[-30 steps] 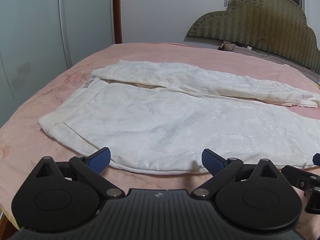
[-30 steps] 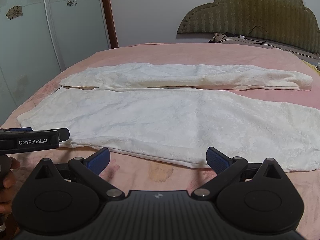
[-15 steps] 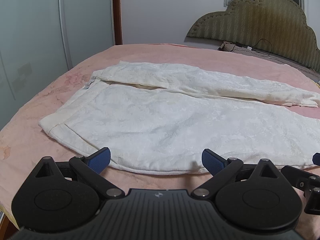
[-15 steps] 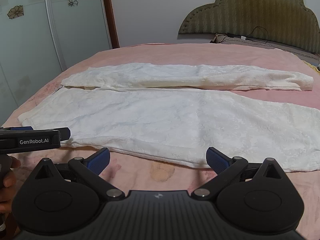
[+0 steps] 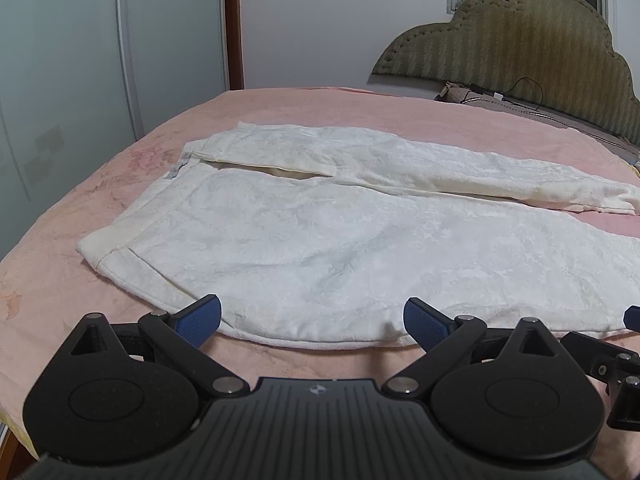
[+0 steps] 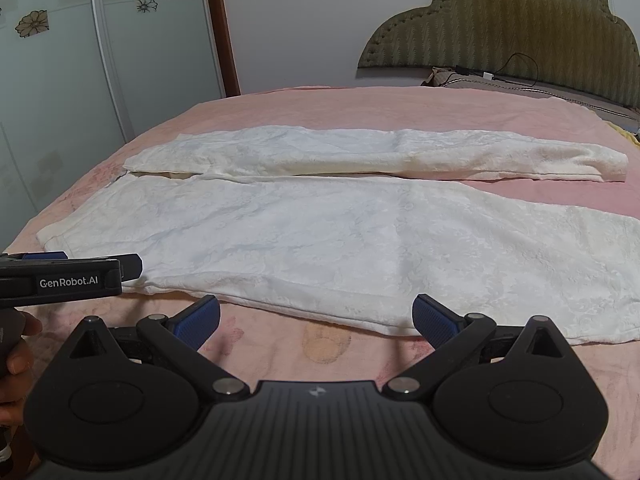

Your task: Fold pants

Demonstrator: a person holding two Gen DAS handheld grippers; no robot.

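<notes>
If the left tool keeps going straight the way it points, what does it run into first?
Most likely the near hem edge of the white pants, which lies just ahead between the open fingers of the left tool on the pink bedspread. Height above the bed is unclear.

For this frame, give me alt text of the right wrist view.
White pants lie spread flat on a pink bed, legs running rightward. The open right gripper hovers at the near hem; the left gripper enters from the left.

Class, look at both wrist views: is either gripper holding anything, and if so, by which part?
Nothing is held. The left gripper and right gripper are both open, short of the white pants.
</notes>
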